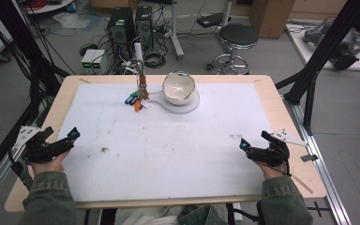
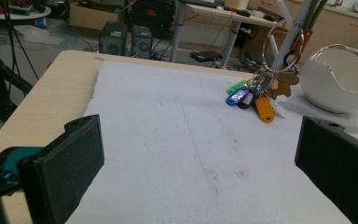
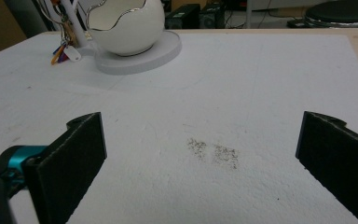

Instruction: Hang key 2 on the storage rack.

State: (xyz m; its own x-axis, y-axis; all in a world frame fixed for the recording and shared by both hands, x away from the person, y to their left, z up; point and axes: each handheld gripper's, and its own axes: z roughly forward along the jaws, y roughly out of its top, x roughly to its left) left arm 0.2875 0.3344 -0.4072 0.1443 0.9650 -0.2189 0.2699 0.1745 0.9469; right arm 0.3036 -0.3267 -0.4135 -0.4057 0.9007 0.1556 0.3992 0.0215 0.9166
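Both claws, left (image 1: pixel 73 135) and right (image 1: pixel 244 145), gape wide apart, empty, over the white mat (image 1: pixel 168 145).

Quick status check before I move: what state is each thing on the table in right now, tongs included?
Left tongs: open, empty, resting near the table's left edge.
Right tongs: open, empty, near the right edge.
Bowl: upright on its white base, jagged rim up; inside looks empty.
Base: flat on the mat.
Keys: hanging from a ring on the stand, tags touching the mat.
Mat: flat, a few dirty smudges.
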